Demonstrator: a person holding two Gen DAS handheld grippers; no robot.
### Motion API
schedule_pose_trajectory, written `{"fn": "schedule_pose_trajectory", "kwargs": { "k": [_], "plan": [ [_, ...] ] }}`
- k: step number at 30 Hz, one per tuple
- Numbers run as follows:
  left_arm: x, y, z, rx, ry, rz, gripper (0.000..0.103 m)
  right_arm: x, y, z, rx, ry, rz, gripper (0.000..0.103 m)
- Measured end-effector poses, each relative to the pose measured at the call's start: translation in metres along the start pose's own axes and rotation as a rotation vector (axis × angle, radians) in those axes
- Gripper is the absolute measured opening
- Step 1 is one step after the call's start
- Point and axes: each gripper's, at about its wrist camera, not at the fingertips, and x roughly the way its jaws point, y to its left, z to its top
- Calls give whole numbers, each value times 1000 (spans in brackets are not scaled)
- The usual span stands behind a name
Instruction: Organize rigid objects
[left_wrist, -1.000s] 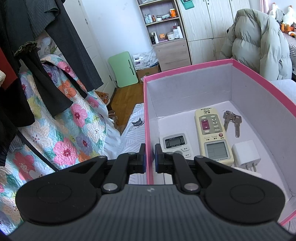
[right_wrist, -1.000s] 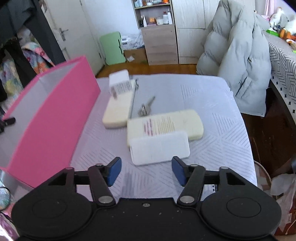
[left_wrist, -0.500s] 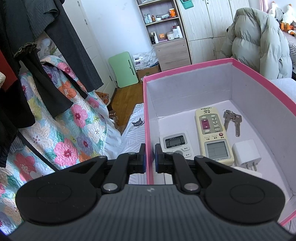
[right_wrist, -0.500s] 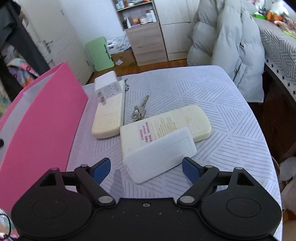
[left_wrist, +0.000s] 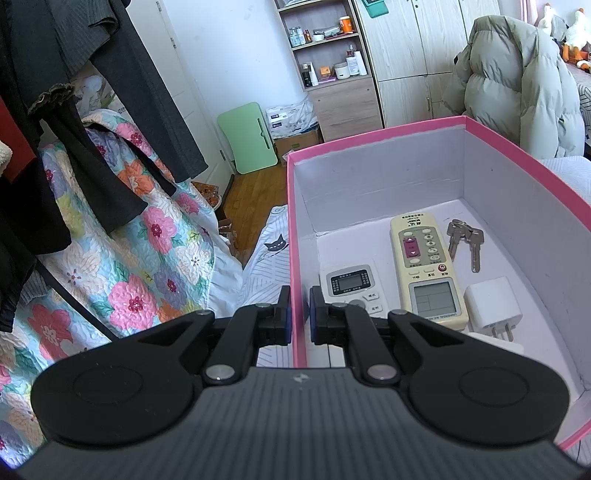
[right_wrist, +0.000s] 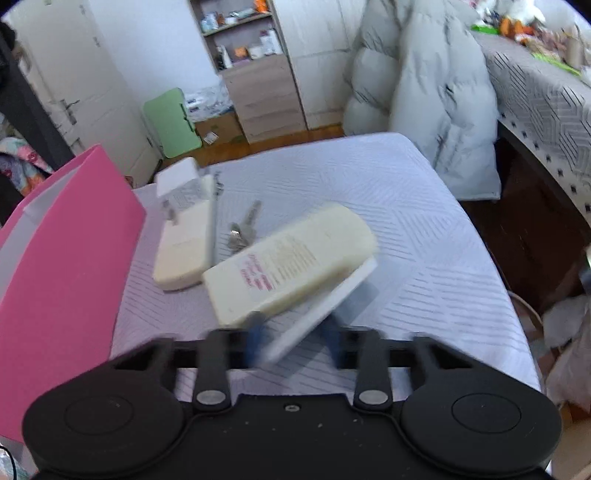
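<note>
left wrist: left tongs (left_wrist: 299, 310) clamp box wall (left_wrist: 297, 258); right tongs (right_wrist: 295, 338) closing around white remote (right_wrist: 321, 306).

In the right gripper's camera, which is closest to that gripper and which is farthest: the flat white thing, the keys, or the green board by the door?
Seen from the right hand-held gripper:
1. The flat white thing, between the closing jaws, tipped up on the bed.
2. The keys, mid-bed, beyond the cream remote.
3. The green board, off the bed, leaning near the door.

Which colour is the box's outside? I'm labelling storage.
Pink outside, white inside: the box, best seen in the left wrist view.
</note>
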Motion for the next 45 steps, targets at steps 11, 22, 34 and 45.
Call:
{"fn": "schedule_pose_trajectory", "kwargs": {
  "k": [11, 22, 34, 45],
  "plan": [
    [0, 1, 0, 1, 1, 1, 7, -46, -7, 0, 59, -100, 124, 9],
    [2, 2, -1, -13, 4, -4, 7, -72, 117, 32, -262, 42, 617, 9],
    [3, 1, -4, -36, 6, -10, 7, 17, 221, 21, -440, 475, 684, 9],
    [3, 2, -3, -39, 11, -13, 7, -4, 224, 15, -608, 347, 560, 40]
  ]
}}
